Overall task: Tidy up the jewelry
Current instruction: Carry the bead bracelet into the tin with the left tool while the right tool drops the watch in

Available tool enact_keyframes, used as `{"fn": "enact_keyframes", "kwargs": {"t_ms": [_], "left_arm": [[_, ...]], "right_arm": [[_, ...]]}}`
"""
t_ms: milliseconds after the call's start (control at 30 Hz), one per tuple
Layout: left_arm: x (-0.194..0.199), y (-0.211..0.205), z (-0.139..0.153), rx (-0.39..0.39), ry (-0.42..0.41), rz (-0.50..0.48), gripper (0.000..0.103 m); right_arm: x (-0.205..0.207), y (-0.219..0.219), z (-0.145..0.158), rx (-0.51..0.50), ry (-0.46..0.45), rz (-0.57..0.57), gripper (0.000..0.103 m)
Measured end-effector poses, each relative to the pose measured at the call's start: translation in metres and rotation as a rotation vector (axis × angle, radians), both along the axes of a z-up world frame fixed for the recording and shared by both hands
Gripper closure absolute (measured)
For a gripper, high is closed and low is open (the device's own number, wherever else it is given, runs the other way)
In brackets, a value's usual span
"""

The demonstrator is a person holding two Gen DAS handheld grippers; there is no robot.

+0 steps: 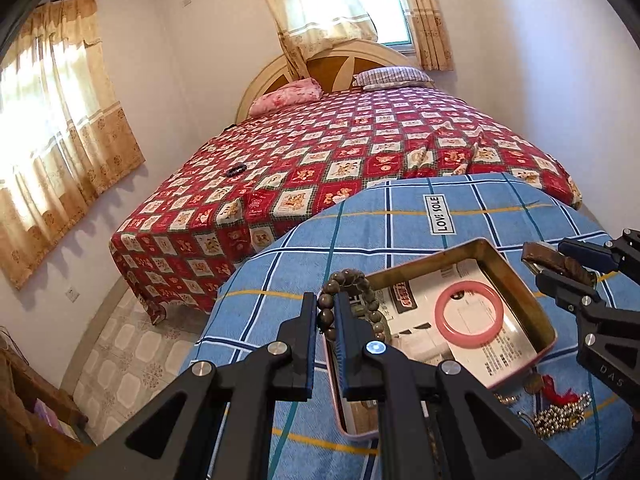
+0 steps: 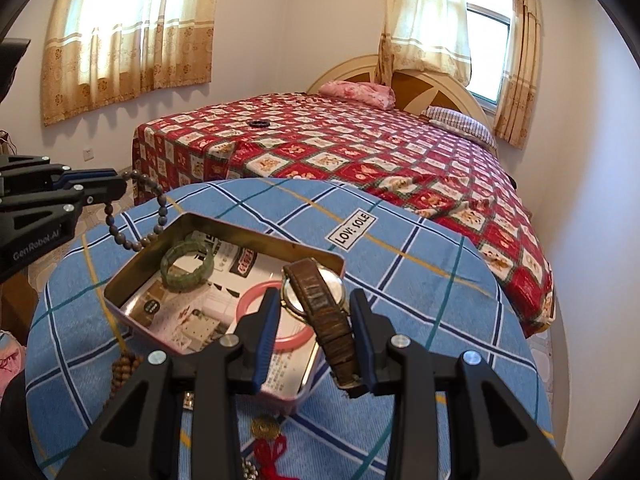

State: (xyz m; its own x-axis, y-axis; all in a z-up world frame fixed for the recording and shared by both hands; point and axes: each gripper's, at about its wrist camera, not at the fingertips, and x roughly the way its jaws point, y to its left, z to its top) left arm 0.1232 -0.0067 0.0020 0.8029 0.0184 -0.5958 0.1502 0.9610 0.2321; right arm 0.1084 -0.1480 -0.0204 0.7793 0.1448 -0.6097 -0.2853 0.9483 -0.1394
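While both hands hover over the blue-checked table (image 2: 400, 264), the open tin (image 2: 120, 280) lies just below and between them.
Right gripper (image 2: 316, 312) jaws clench a brown-strapped watch (image 2: 320, 292), its strap running along the fingers, above the tin's near corner; left gripper (image 1: 326, 312) jaws pinch a bead bracelet (image 1: 348, 280) hanging at the tin's far-left rim.

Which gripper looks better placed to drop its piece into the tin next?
Probably the right gripper: its watch hangs over the tin. The left gripper's bead bracelet sits at the rim.
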Motion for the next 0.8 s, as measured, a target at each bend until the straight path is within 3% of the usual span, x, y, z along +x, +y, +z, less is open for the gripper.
{"fn": "enact_keyframes", "kwargs": {"t_ms": [800], "left_arm": [[0.038,-0.004,-0.047,0.005,0.107,0.008,0.095]], "right_arm": [[0.036,0.016,-0.032,-0.043,0.061,-0.003,0.065]]}}
